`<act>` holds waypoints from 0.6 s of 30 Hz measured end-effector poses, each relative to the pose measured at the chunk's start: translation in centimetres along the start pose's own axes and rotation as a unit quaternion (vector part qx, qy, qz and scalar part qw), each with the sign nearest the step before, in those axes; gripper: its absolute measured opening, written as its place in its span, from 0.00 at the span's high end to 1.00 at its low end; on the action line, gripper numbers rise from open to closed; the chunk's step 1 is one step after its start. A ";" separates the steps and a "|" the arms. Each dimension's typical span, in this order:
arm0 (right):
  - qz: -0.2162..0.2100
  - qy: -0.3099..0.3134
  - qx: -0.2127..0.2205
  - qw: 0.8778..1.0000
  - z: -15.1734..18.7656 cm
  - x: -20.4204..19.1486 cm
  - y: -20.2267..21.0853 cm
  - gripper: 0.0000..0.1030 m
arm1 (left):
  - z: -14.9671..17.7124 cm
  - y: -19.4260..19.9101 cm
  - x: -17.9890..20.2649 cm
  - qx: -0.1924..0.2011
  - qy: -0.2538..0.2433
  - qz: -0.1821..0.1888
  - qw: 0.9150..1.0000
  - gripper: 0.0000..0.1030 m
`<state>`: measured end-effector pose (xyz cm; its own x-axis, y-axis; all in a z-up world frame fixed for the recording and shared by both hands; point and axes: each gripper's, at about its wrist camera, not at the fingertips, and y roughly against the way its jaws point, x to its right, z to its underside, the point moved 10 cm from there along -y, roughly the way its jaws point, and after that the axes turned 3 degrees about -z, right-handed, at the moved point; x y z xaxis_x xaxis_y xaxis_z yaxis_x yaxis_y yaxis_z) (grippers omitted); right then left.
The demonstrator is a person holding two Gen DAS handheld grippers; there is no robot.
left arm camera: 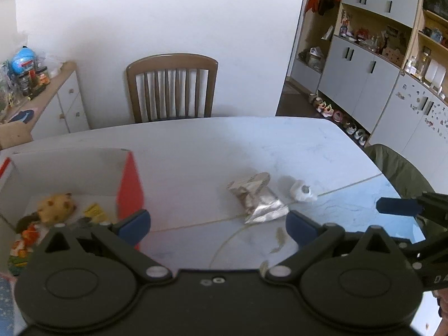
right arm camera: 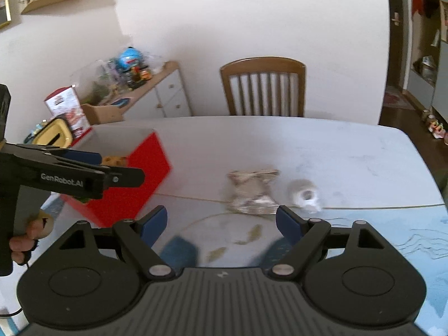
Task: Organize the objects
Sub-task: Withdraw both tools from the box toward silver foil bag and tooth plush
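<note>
Both my claws are wide and hold nothing. The shiny wrapper (right arm camera: 253,193) lies on the table (right arm camera: 350,154) straight ahead of my right claw (right arm camera: 221,224), which is nearer.

Red box (left arm camera: 130,190) cut off at the left edge, its toys (left arm camera: 56,207) blurred, indistinct.

walls: plain white, nothing hung up near the table
table: big pale marble-look tabletop (left arm camera: 196,145)
chair: brown wooden slat-back chair (left arm camera: 172,86) sat tucked at the far edge
left side: low white drawer cabinet with wooden top (left arm camera: 60,95), pretty cluttered
right side: tall grey-door shelving unit (left arm camera: 372,47), dark floor (left arm camera: 294,100) below
</note>
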<state>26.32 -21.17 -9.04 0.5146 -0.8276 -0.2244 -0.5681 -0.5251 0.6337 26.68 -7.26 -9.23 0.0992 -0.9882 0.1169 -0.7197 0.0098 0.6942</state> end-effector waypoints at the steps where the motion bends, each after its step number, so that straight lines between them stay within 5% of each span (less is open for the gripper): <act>1: 0.004 -0.002 0.000 1.000 -0.1 0.9 -0.1 0.17 | -0.2 -0.5 0.5 0.000 0.001 -0.001 1.000 0.00; 18: 0.046 0.022 -0.027 0.998 1.0 11.0 -6.5 0.17 | -1.6 -10.5 5.5 -0.057 0.018 -0.027 0.998 0.00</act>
<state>34.98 -27.07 -16.36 0.4903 -0.8618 -0.1302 -0.5797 -0.4340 0.6897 35.86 -12.56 -14.70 0.1615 -0.9816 0.1017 -0.6306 -0.0233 0.7758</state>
